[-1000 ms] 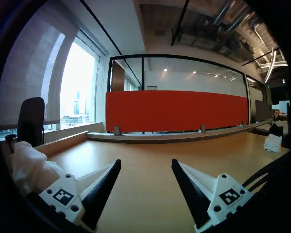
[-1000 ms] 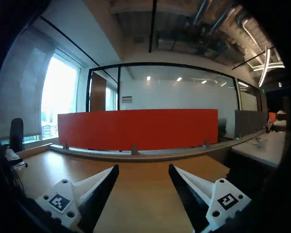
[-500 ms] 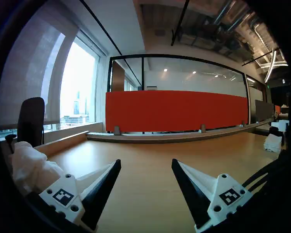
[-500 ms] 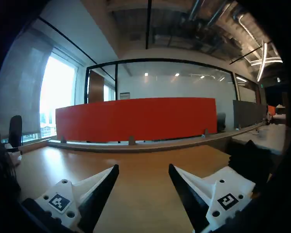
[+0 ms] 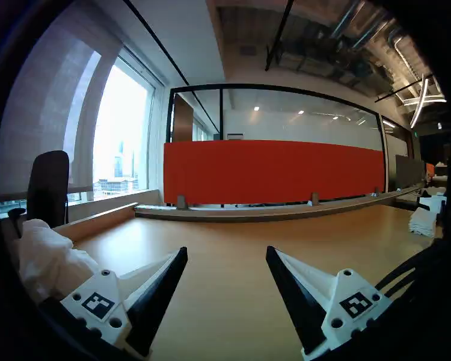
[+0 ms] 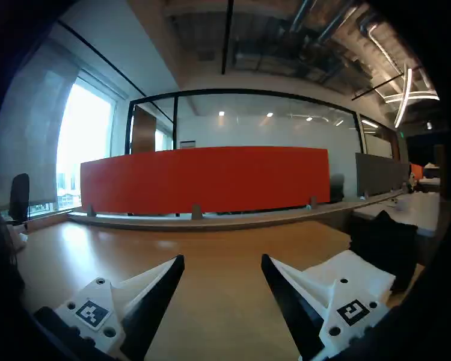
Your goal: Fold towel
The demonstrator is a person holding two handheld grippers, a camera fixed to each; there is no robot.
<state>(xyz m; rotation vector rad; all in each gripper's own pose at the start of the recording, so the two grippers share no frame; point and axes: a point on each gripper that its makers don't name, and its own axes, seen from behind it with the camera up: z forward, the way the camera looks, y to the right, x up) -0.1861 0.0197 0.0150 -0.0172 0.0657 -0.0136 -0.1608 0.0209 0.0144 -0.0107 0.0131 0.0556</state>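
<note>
A crumpled white towel (image 5: 45,259) lies on the wooden table (image 5: 237,231) at the far left of the left gripper view, just beyond the left finger. My left gripper (image 5: 225,249) hovers low over the table, open, with bare wood between its fingers. A small stack of folded white towels (image 5: 423,221) sits at the table's far right. In the right gripper view my right gripper (image 6: 222,259) is open over the table (image 6: 165,240). A white folded stack (image 6: 361,269), apparently towels, lies right behind its right finger.
A red divider panel (image 5: 273,171) runs along the table's far edge, also seen as the red divider (image 6: 204,179). A black chair (image 5: 48,186) stands by the window at the left. A dark object (image 6: 386,240) sits behind the white stack.
The right gripper has shifted, so the white folded stack and the dark object came into its view at the right. The left gripper has not moved.
</note>
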